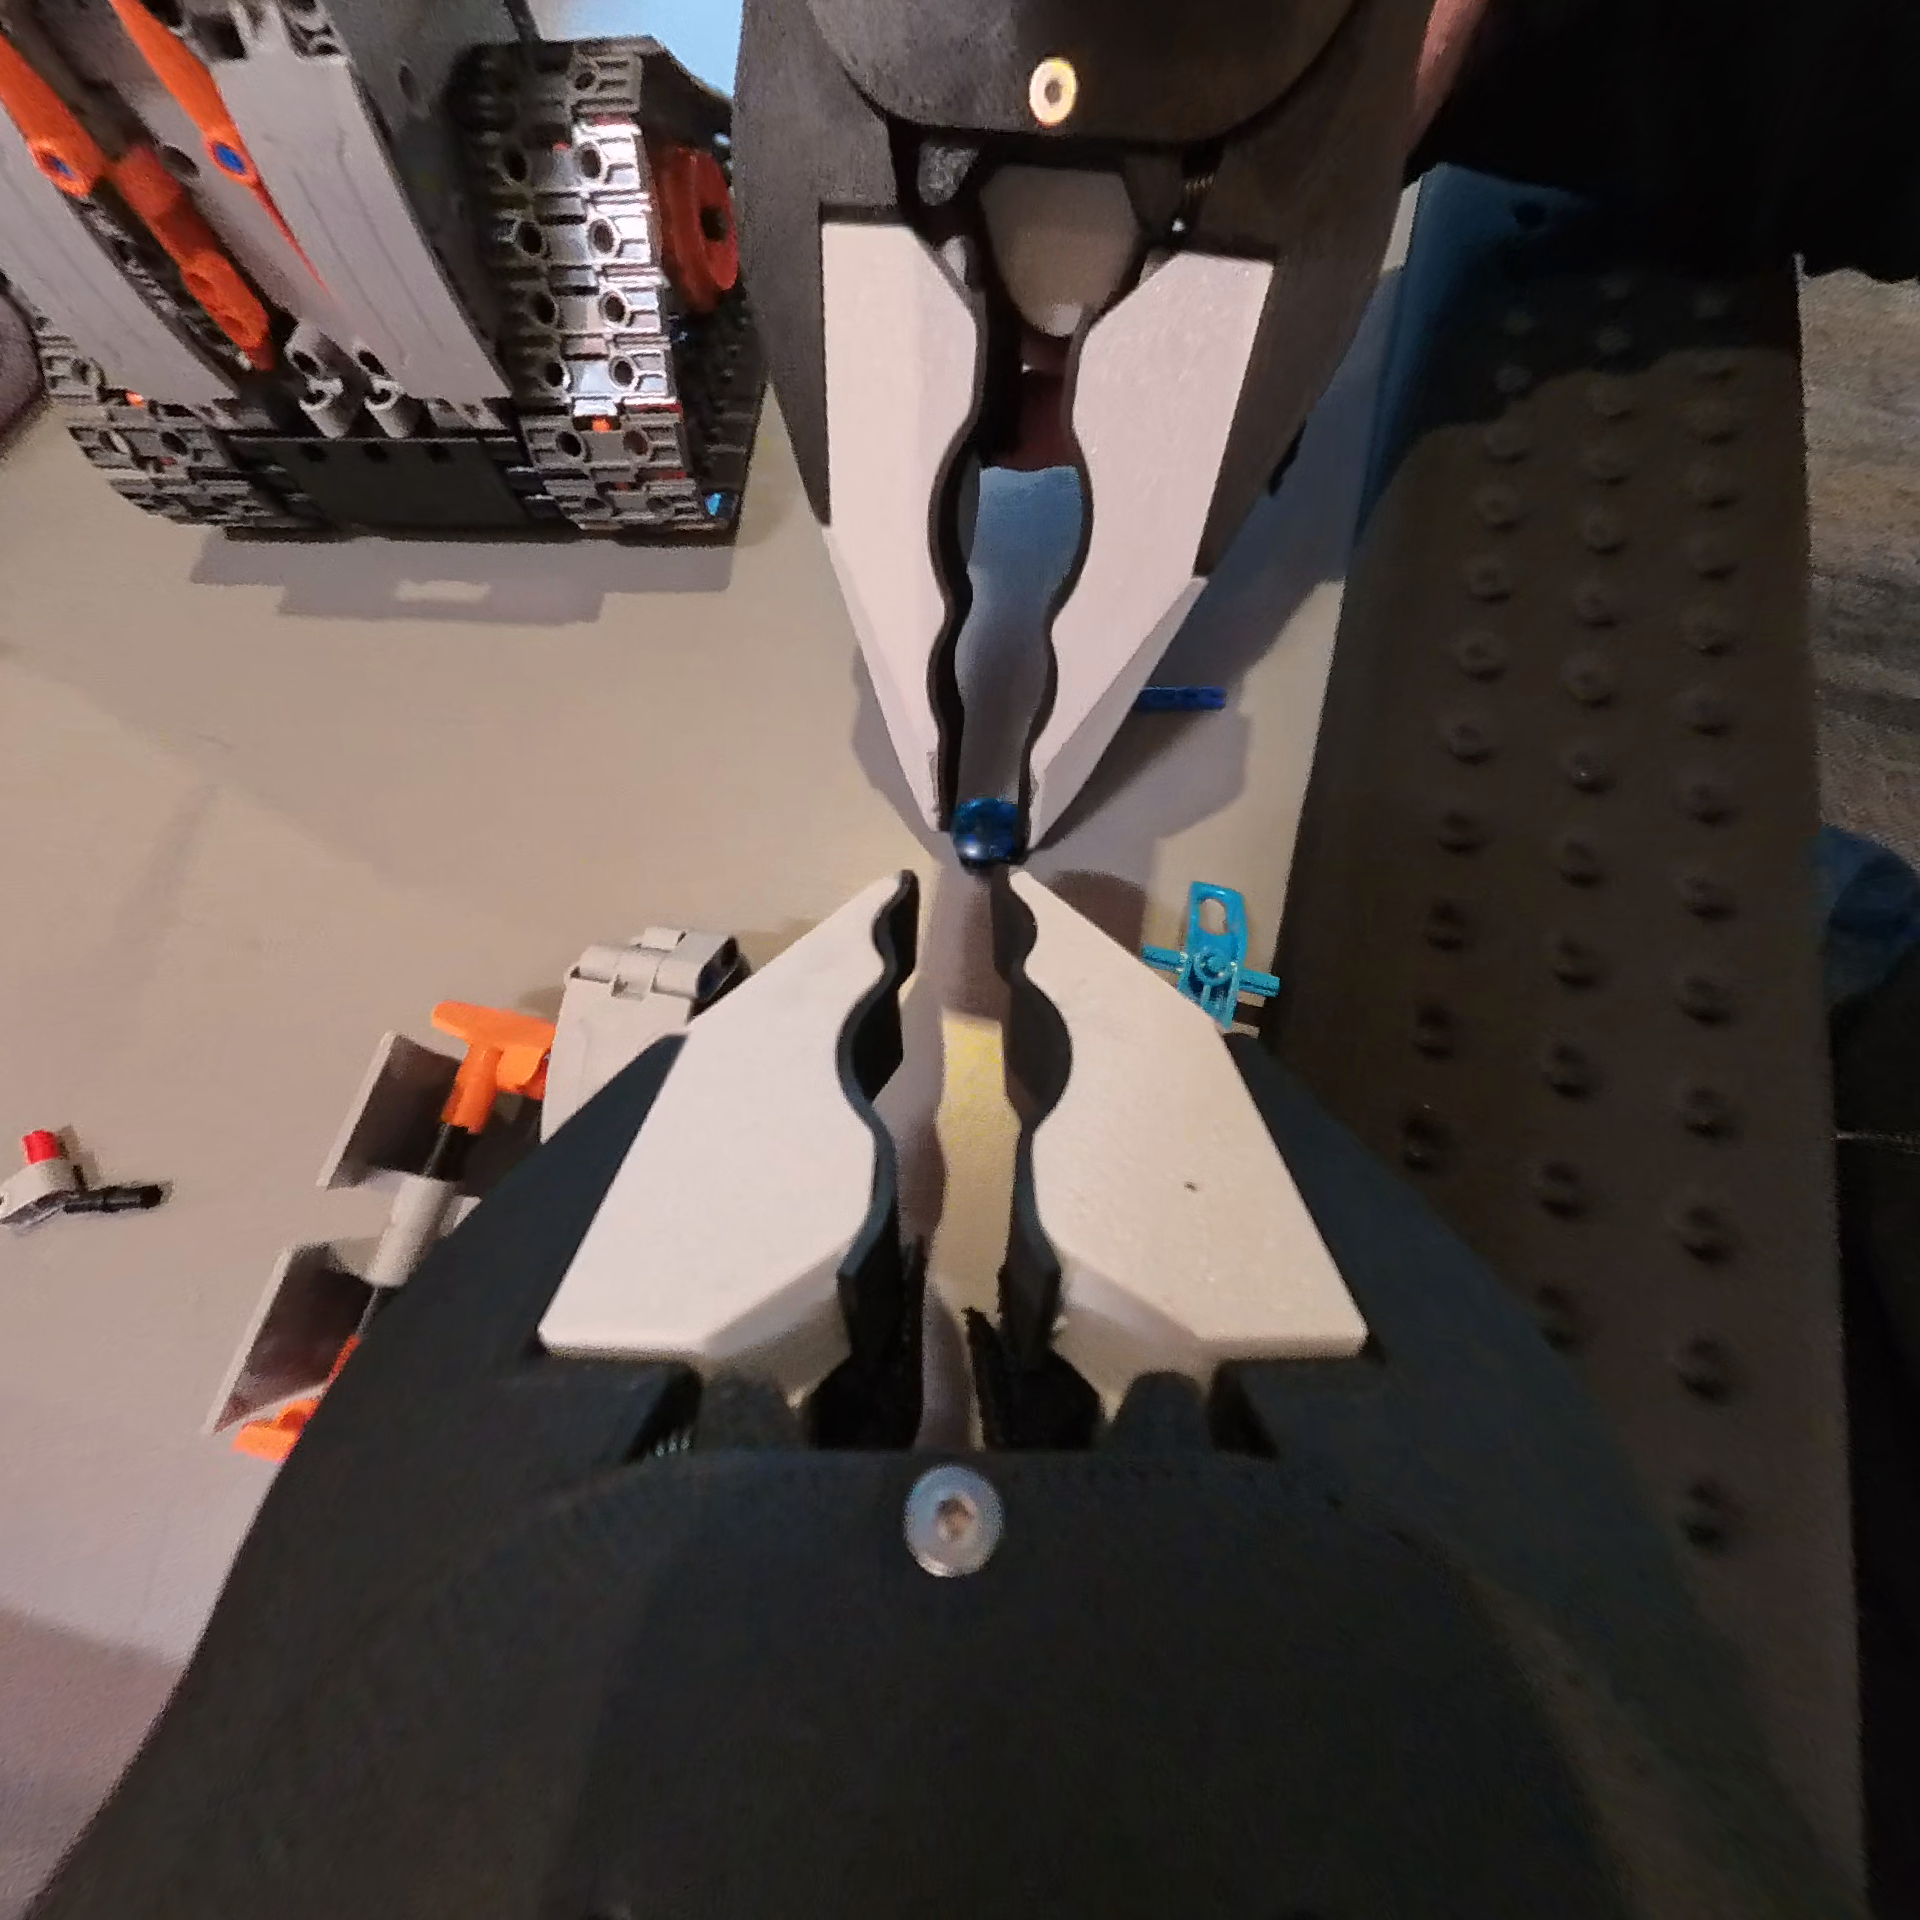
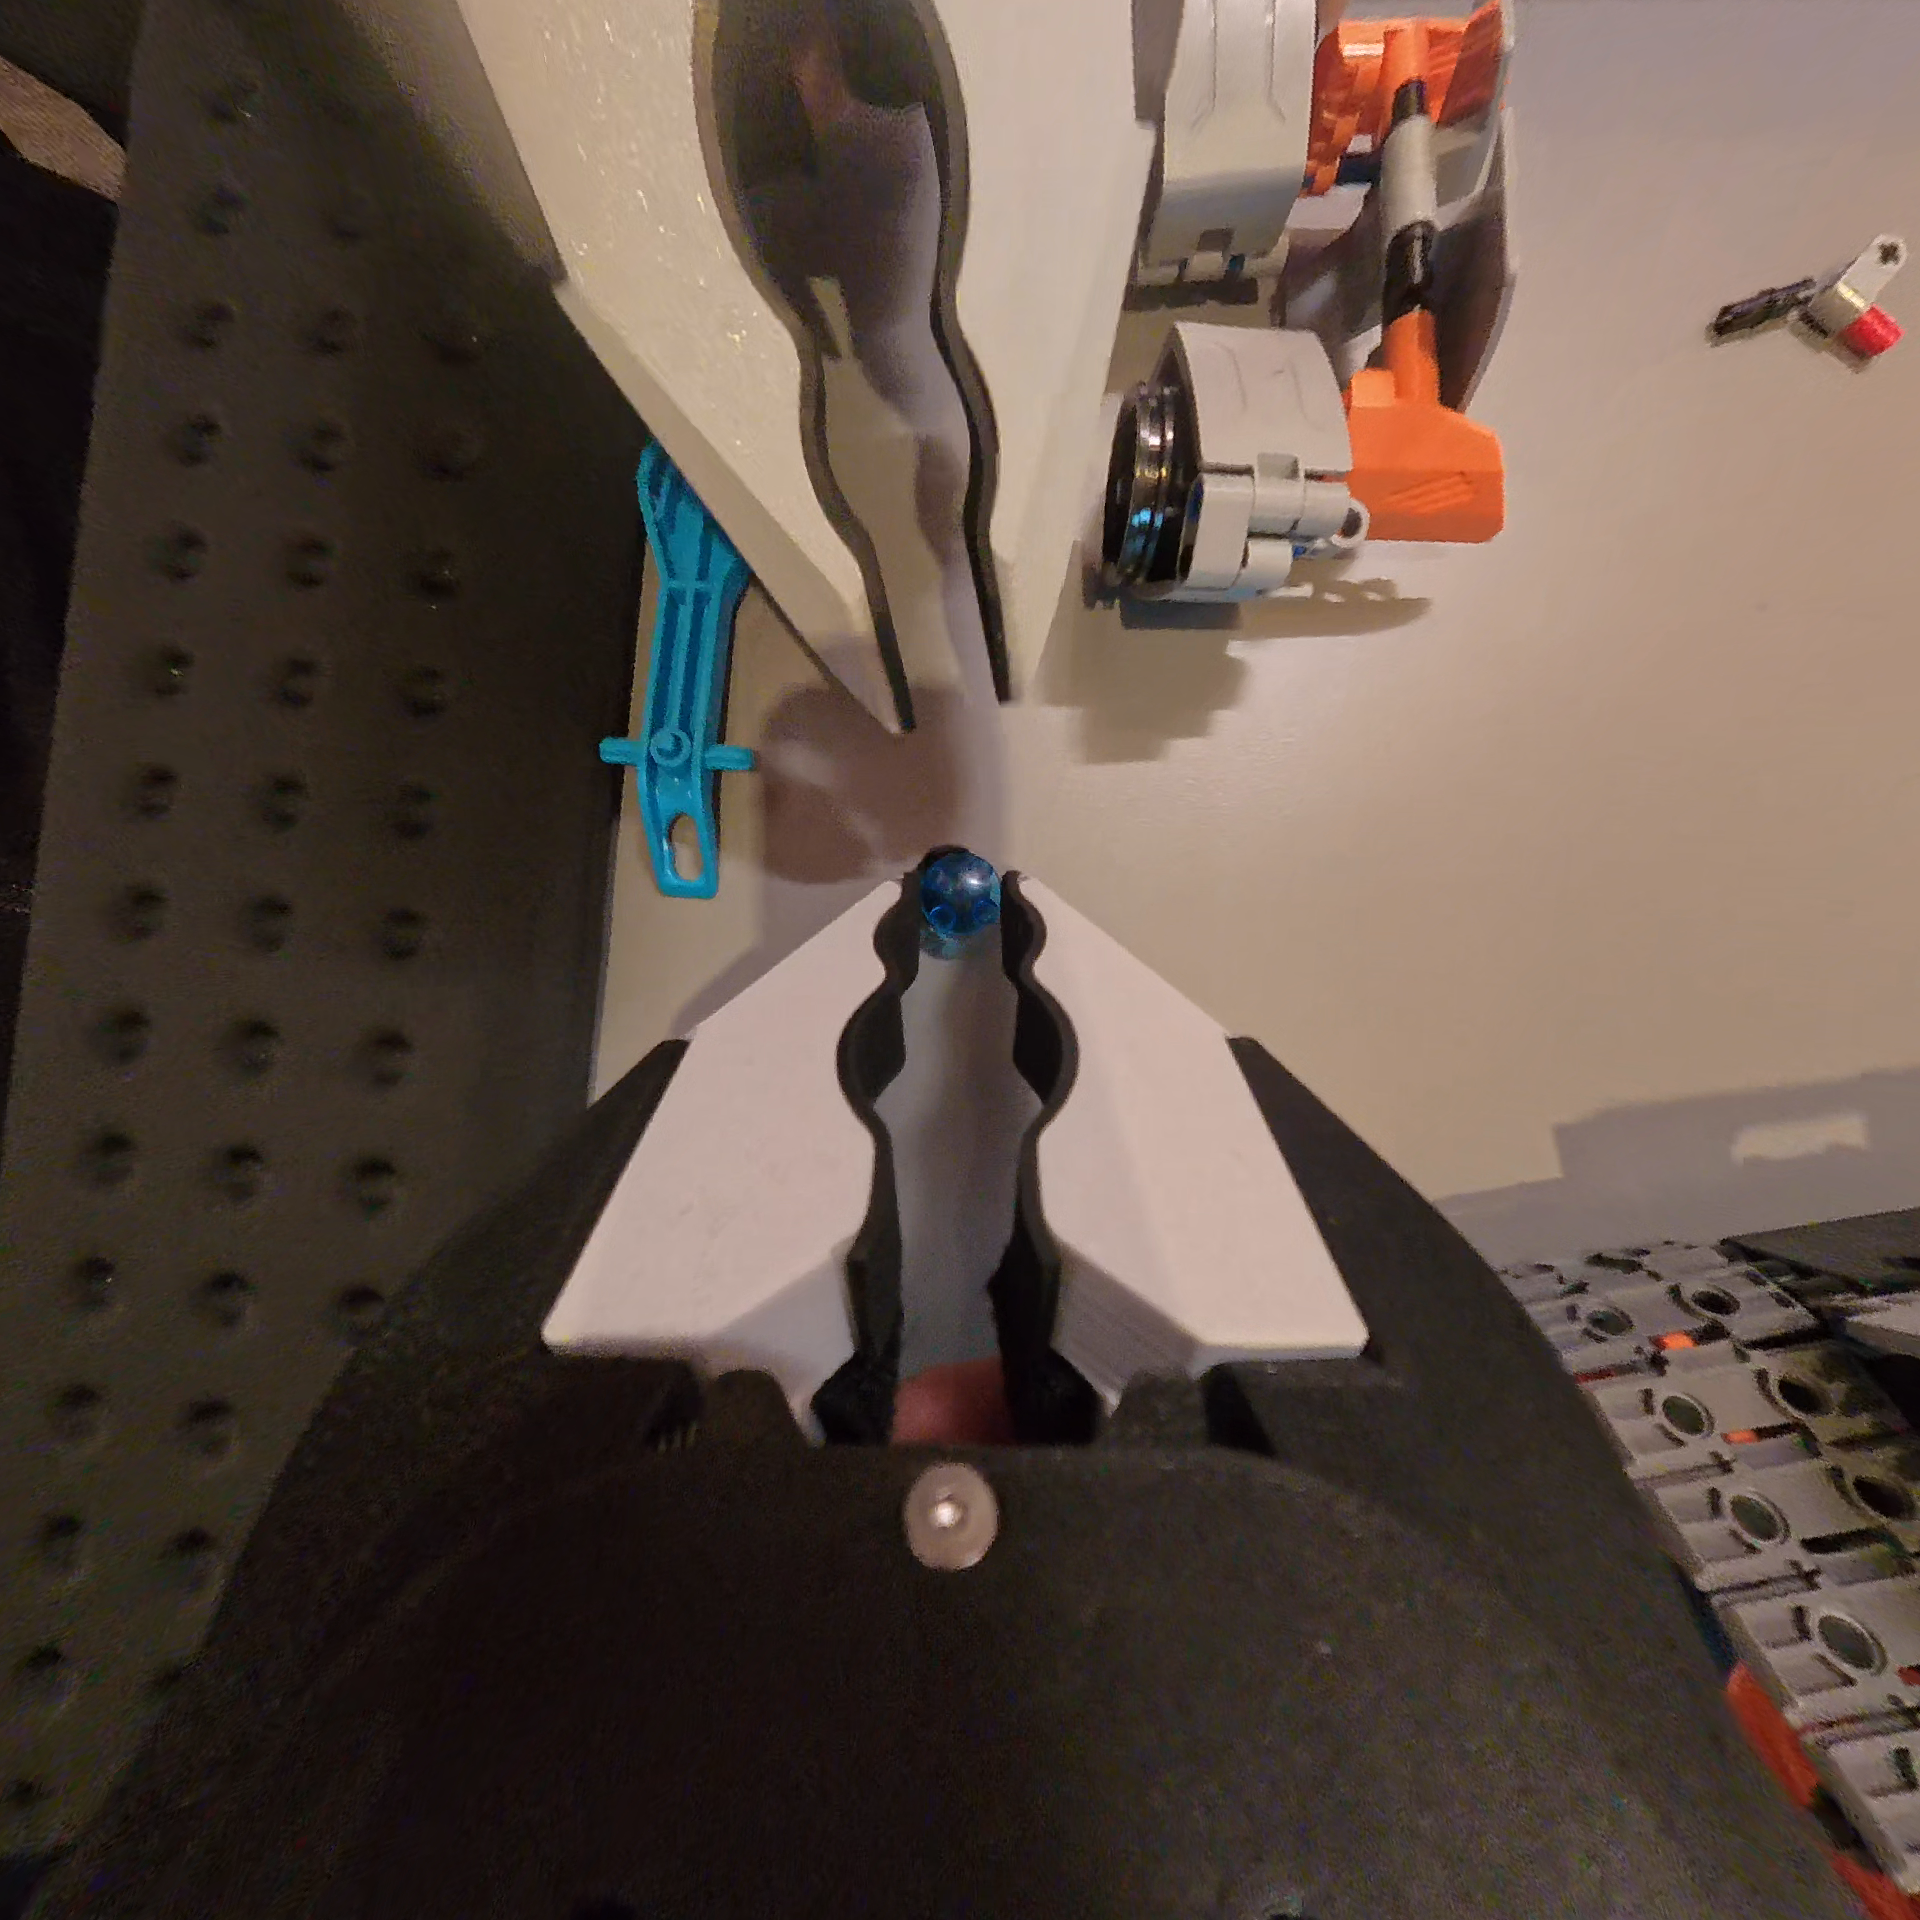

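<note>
Pinching a small translucent blue bead (image 2: 958, 896) at the very ends of its two fingers, the right gripper (image 2: 958, 881) is clenched on the piece just above a pale tabletop (image 2: 1351, 883). The bead sits at the outermost notch of the dark wavy pads and half of it pokes beyond them.

The left gripper (image 1: 956, 889) faces it tip to tip from 12 o'clock in the right wrist view. Its fingers are a narrow gap apart and empty, close to the bead but not touching it.

The hold looks shallow, and on a round, glossy piece that calls for steady, even pressure and a level wrist. Any twist or jolt could squirt the bead out sideways.

In the left wrist view, a light-blue plastic lever (image 1: 1210, 961) lies at 3 o'clock of the tips, against the edge of a dark studded panel (image 1: 1558, 831) that fills the right side. A short blue pin (image 1: 1179, 698) lies at 1 o'clock, beside the right gripper's finger.

A grey-and-orange sub-assembly (image 1: 468, 1091) lies at 8 o'clock, partly hidden by the left gripper's body. A small grey piece with a red cap (image 1: 52, 1169) sits farther out toward 9 o'clock.

A large tracked model of grey, black and orange building pieces (image 1: 364, 260) stands at 11 o'clock, well apart from both tools. Both wrist views are slightly soft, and the bead's stud or hole cannot be made out.
</note>
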Action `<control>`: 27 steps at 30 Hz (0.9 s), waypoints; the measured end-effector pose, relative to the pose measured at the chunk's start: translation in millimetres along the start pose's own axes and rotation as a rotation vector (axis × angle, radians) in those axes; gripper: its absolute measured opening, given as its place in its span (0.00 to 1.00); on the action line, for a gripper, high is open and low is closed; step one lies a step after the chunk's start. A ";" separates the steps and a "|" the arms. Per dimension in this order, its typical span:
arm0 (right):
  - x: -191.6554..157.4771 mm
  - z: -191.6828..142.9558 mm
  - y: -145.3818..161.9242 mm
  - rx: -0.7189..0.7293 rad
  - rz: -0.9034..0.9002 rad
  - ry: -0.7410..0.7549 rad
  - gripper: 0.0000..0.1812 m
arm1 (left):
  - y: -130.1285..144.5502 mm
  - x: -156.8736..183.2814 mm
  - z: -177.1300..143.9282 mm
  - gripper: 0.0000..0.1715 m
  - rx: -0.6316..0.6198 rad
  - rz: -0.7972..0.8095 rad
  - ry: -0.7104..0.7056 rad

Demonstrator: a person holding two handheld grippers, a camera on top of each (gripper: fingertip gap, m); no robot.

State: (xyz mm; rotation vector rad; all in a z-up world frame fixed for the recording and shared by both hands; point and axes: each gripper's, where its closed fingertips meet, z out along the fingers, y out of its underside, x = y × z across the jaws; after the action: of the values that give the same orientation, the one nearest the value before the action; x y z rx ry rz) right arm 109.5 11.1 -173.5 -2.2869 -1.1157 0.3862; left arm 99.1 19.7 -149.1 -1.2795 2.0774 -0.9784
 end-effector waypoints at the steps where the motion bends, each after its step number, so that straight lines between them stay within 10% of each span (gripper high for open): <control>1: -1.1 0.4 -0.6 0.005 0.001 -0.006 0.07 | 0.3 1.2 2.0 0.06 -0.008 0.007 0.005; 27: -1.5 3.1 0.7 0.043 0.048 -0.032 0.07 | 3.2 4.9 32.2 0.00 -0.115 0.069 -0.001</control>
State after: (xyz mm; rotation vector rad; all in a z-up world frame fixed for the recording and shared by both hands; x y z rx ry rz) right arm 107.5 10.7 -176.4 -2.2811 -1.0593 0.4626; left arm 118.7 6.2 -171.6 -1.2550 2.1893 -0.8390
